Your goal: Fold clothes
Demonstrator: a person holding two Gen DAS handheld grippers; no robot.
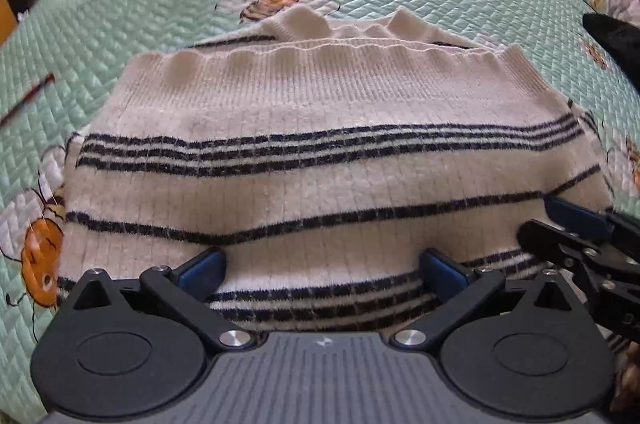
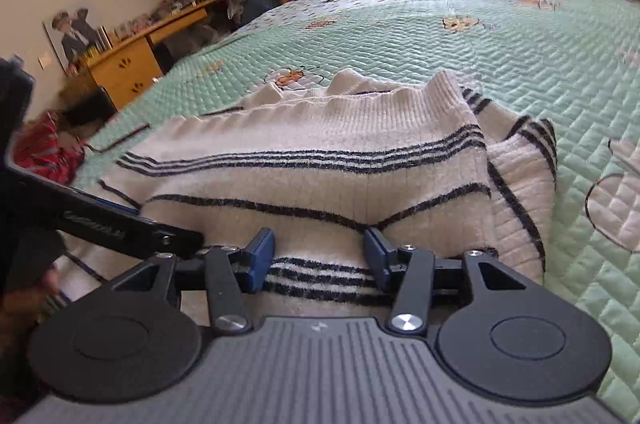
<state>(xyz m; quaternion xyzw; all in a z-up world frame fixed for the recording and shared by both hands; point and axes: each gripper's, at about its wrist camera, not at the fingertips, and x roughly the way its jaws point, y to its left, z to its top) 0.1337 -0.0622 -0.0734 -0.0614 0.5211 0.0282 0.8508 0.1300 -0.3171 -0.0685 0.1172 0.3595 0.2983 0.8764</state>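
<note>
Sweater (image 1: pixel 320 160) between hand-held gripper (image 1: pixel 322 270) fingers

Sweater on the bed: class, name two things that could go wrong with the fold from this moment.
1. Both the left gripper and right gripper stand open around the sweater; closing may pinch only the top layer.
2. The sleeve sticks out on the quilt at the right and could be left trailing outside the fold.
</note>
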